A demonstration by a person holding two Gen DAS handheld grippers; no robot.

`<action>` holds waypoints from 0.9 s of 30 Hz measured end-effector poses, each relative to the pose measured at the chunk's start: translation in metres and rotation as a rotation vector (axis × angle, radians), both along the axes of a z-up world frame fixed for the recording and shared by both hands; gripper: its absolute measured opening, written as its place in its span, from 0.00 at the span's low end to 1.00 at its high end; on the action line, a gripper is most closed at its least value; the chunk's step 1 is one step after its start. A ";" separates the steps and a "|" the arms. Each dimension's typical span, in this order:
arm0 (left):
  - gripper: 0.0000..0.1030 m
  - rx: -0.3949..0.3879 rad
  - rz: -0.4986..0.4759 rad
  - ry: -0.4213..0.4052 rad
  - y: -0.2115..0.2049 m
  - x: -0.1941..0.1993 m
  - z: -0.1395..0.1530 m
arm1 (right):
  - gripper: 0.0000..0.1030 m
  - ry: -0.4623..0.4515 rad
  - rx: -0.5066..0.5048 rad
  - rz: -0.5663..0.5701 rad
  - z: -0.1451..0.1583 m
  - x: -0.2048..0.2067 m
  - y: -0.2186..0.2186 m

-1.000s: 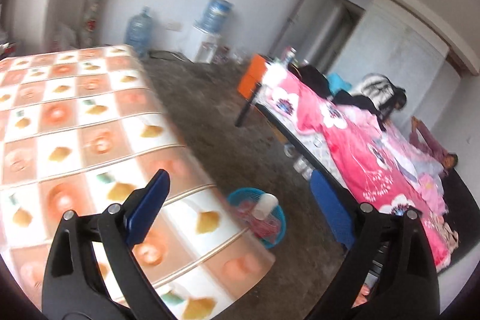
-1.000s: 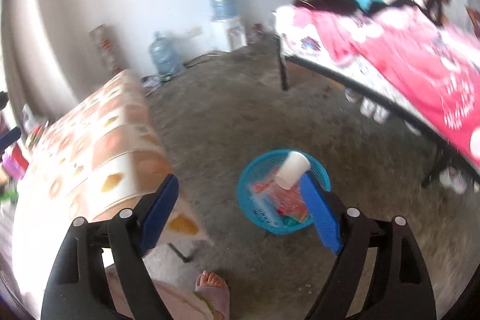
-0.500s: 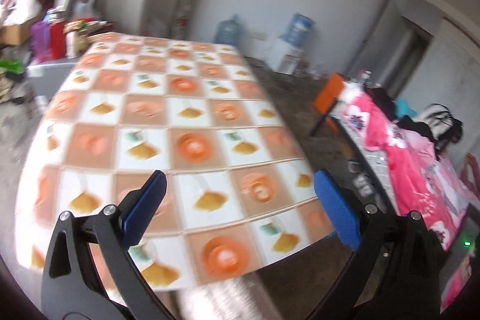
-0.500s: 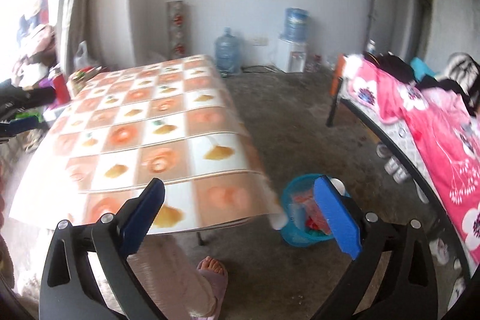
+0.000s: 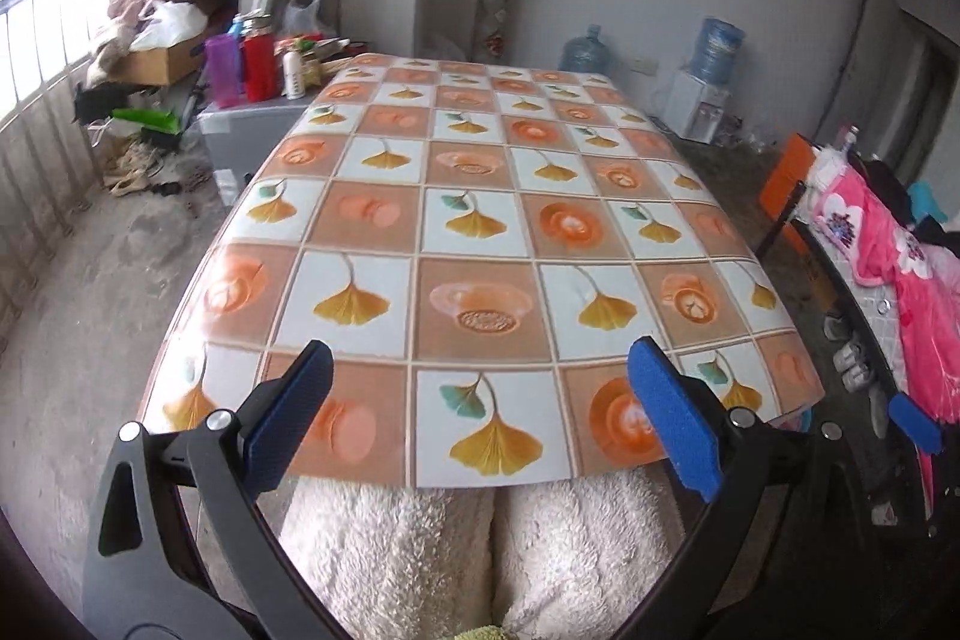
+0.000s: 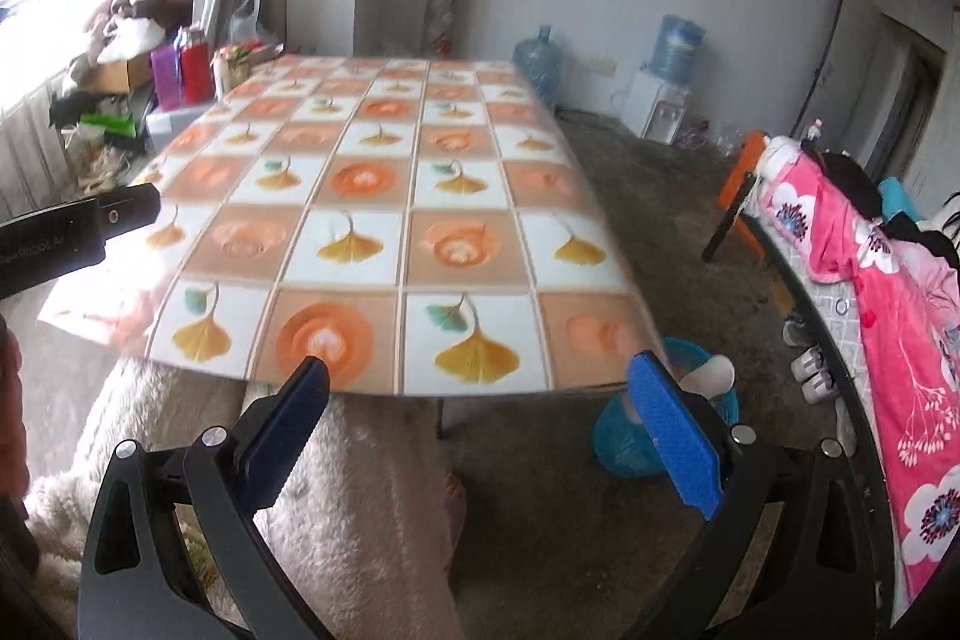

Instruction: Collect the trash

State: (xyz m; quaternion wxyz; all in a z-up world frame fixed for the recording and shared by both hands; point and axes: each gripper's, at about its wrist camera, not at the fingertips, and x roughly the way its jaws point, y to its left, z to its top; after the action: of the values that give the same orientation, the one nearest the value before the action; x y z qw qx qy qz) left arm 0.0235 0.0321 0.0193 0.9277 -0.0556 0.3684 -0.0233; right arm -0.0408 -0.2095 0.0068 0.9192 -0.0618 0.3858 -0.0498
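Note:
A blue trash basket (image 6: 624, 436) stands on the floor by the table's near right corner, with a white cup (image 6: 711, 376) and wrappers in it; my right finger hides part of it. My left gripper (image 5: 480, 418) is open and empty, held over the near edge of the table (image 5: 480, 220). My right gripper (image 6: 480, 424) is open and empty, just in front of the table's near edge (image 6: 384, 244). The tip of the right gripper shows in the left wrist view (image 5: 915, 424), and the left gripper in the right wrist view (image 6: 72, 232). No trash shows on the tablecloth.
The person's legs in fluffy trousers (image 5: 480, 550) are under the near table edge. A bed with a pink blanket (image 6: 888, 292) lies on the right. Bottles and clutter (image 5: 240, 64) stand at the far left, water jugs (image 5: 714, 46) by the back wall.
Both grippers have swung up and left from the blue basket on the floor to face along the table top. Both stay open and empty.

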 end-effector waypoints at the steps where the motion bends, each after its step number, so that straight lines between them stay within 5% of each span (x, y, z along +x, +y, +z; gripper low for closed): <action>1: 0.92 0.000 0.009 0.004 -0.001 -0.002 -0.003 | 0.94 0.012 -0.002 -0.009 -0.003 0.002 0.000; 10: 0.92 0.101 -0.025 0.088 -0.028 -0.016 -0.027 | 0.94 0.049 0.052 -0.078 -0.021 0.002 -0.005; 27: 0.92 0.183 0.022 0.118 -0.031 -0.019 -0.022 | 0.94 0.044 0.055 -0.113 -0.021 0.007 -0.014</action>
State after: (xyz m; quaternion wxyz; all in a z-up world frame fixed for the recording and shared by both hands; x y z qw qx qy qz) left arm 0.0043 0.0007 -0.0029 0.9059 0.0240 0.4221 0.0238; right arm -0.0340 -0.2233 -0.0137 0.9075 -0.0155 0.4100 -0.0898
